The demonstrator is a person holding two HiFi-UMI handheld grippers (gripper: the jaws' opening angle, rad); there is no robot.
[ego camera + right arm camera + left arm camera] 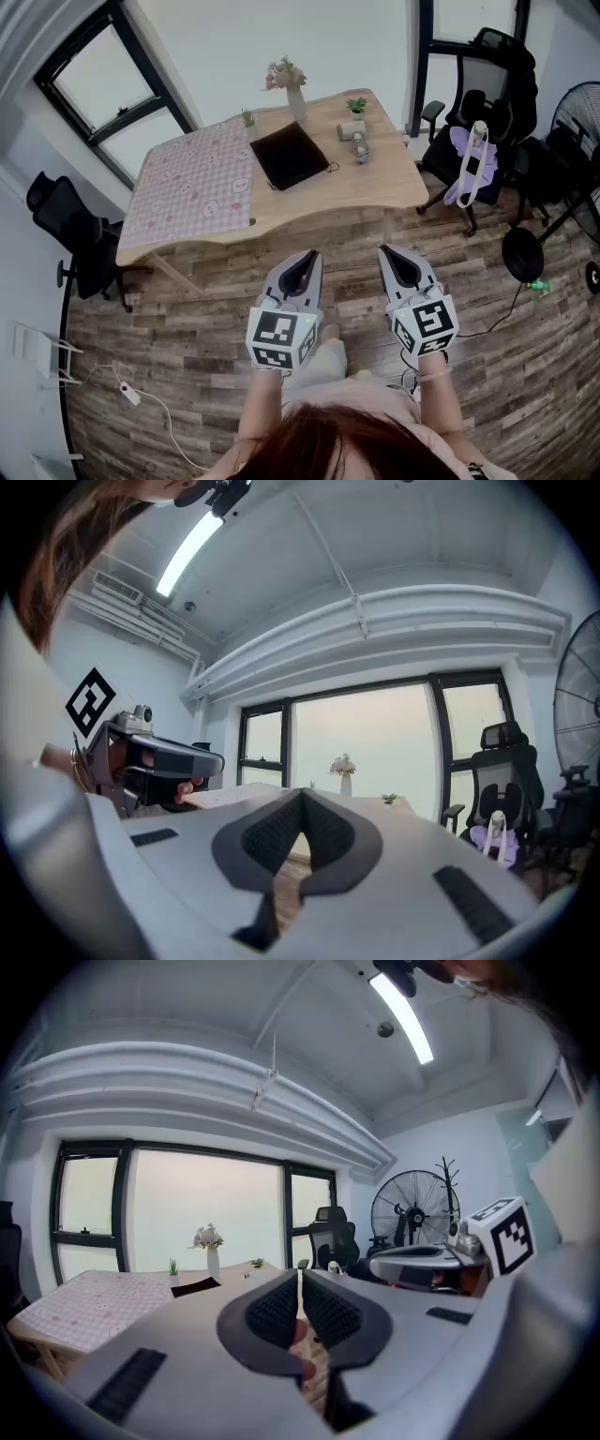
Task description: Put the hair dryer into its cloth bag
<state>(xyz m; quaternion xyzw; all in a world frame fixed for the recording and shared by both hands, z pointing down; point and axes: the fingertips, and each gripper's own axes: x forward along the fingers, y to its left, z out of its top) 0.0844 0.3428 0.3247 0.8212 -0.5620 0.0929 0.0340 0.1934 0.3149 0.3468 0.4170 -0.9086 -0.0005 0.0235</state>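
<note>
A black cloth bag [290, 156] lies flat on the wooden table [375, 187], right of a pink checked cloth [192, 183]. The grey hair dryer [360, 147] lies on the table just right of the bag. Both grippers hang side by side over the floor, well short of the table's near edge. My left gripper [307, 256] is shut with nothing in it, and so is my right gripper [390, 252]. In the left gripper view the jaws [300, 1275] meet, with the bag [195, 1285] far off. In the right gripper view the jaws [302, 795] are also closed and empty.
A vase of flowers [292, 88] and two small plants stand at the table's far edge. Black office chairs sit at the left [73, 246] and right [478, 122], the right one with a purple bag. A standing fan [579, 122] and floor cables are at the right.
</note>
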